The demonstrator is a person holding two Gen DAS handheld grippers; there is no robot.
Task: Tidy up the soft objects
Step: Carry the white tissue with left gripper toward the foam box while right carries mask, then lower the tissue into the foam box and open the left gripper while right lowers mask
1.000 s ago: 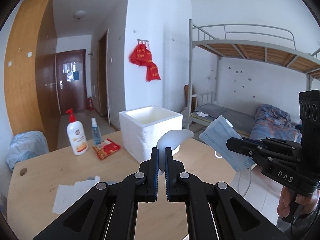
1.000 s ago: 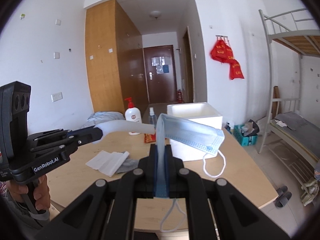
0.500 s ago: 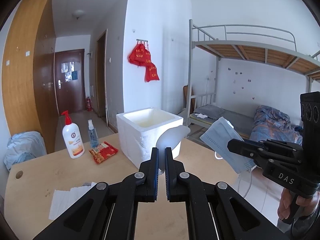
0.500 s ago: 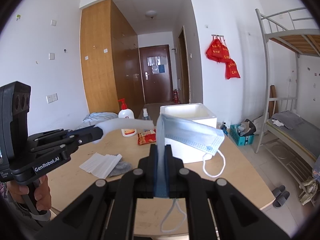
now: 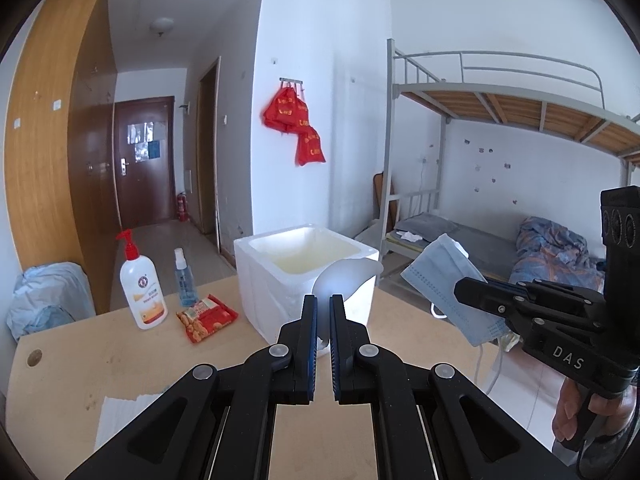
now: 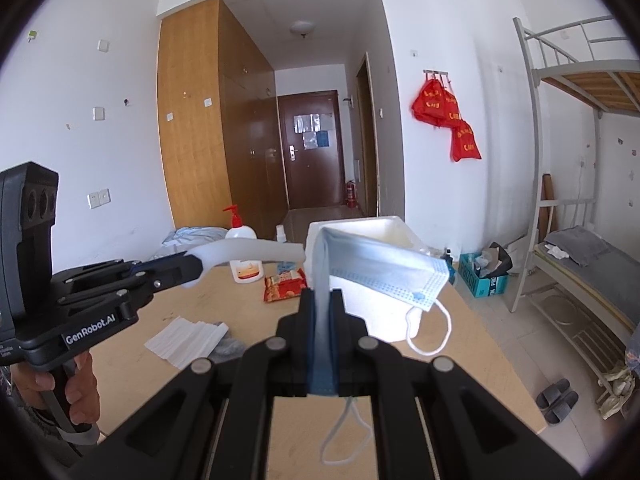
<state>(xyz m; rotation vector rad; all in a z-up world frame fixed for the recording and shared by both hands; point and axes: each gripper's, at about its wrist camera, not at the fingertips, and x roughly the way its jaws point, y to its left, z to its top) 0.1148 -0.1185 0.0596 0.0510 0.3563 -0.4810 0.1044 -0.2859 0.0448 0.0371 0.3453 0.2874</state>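
My left gripper [image 5: 324,300] is shut on a thin translucent white sheet [image 5: 346,278], held in the air in front of the white foam box [image 5: 280,280]. In the right wrist view the sheet [image 6: 256,250] sticks out flat from the left gripper [image 6: 196,266]. My right gripper [image 6: 324,292] is shut on a blue face mask [image 6: 380,268], held up near the box [image 6: 384,228], ear loops hanging. In the left wrist view the mask [image 5: 448,280] shows in the right gripper [image 5: 464,292] right of the box.
On the wooden table [image 5: 80,360] stand a lotion pump bottle [image 5: 140,284], a small spray bottle [image 5: 184,278] and a red snack packet [image 5: 206,318]. Folded white tissues [image 6: 188,336] with a grey cloth lie at the near left. A bunk bed [image 5: 520,240] stands to the right.
Both grippers have risen and moved a little closer to the foam box, each still holding its item. The box looks larger and its inside shows more.
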